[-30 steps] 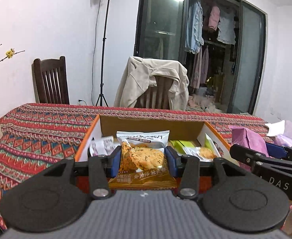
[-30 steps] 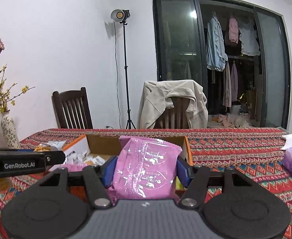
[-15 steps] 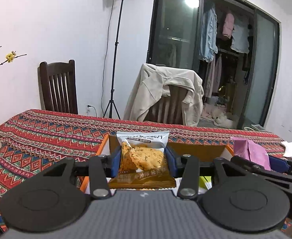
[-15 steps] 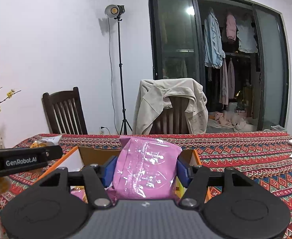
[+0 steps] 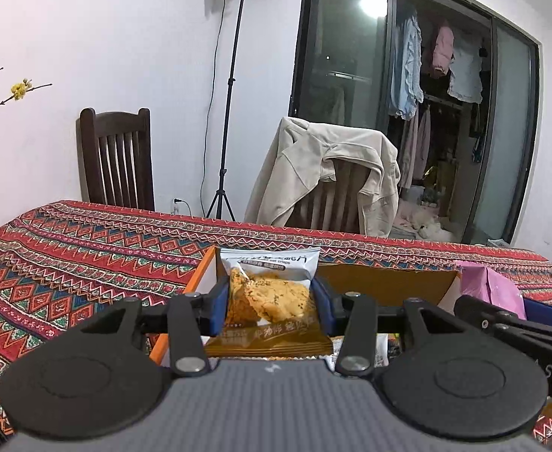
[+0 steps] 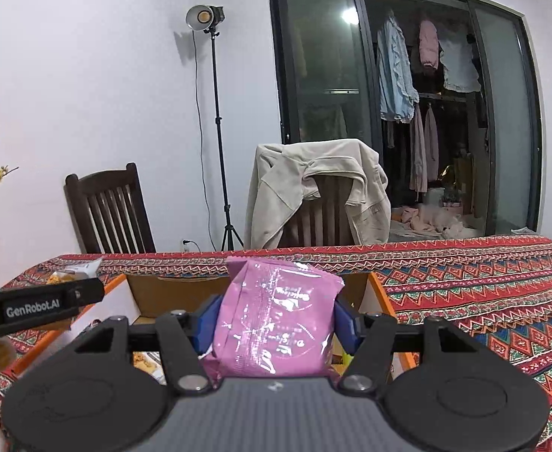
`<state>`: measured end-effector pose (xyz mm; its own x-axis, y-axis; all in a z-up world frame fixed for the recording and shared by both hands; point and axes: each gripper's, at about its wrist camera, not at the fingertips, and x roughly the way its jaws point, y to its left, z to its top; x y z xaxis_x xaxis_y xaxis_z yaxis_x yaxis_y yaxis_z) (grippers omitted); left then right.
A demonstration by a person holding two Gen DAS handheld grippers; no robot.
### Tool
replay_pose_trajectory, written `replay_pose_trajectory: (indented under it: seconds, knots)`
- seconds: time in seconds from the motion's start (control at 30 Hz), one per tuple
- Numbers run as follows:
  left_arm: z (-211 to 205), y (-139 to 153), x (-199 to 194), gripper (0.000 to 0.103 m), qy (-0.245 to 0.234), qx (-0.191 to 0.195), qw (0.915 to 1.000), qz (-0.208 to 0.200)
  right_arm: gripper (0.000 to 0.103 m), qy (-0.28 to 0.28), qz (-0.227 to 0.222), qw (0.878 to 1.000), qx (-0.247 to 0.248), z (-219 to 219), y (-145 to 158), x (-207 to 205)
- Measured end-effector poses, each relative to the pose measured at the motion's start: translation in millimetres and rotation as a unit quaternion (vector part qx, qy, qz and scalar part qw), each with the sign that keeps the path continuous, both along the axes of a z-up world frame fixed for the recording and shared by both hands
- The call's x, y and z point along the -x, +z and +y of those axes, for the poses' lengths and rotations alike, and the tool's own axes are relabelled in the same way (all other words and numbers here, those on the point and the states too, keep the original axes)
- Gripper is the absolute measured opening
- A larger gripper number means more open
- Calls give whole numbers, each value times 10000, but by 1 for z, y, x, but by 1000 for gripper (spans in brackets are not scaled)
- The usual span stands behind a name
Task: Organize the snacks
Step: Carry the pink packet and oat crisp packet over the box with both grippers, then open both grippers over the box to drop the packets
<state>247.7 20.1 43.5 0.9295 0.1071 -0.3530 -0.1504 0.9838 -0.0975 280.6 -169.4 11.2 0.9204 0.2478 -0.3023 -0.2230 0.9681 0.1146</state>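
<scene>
Left wrist view: my left gripper [image 5: 267, 303] clamps an orange-and-white crisp packet [image 5: 268, 297].
Right wrist view: my right gripper [image 6: 276, 322] clamps a pink foil pouch [image 6: 276, 320].
Below: orange-edged cardboard box [image 6: 163, 286].

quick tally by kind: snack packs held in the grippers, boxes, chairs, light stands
Snack packs held: 2, the crisp packet in the left gripper and the pink packet in the right gripper
Cardboard box: 1
Chairs: 2, the bare chair and the jacket-draped chair
Light stand: 1
Total: 6
</scene>
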Motion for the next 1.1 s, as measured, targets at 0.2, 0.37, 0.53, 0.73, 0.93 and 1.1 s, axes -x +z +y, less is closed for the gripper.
replay_pose_trajectory:
  seconds: [0.2,0.37,0.53,0.73,0.93,1.1]
  knots:
    - [-1,-4,3,47,-21,-68,10000,11,61,74,40,9999,65,1,-6,-3]
    - [1,-4,9,83,68,-2,9999,-121,84,41,-3,10000,23,-1,-6,-1]
    - [8,0,16,103,264,100,9989,-376,103,-14,-120,9999,-111,-6,-5,5]
    - [8,2,18,103,286,94,9987,-411,103,-23,-98,9999,-96,-5,-7,7]
    - [6,7,21,103,239,95,9987,-450,103,5,-143,9998,-131,-6,-1,10]
    - [7,21,32,103,199,165,9983,-523,103,62,-215,9997,-70,-7,12,22]
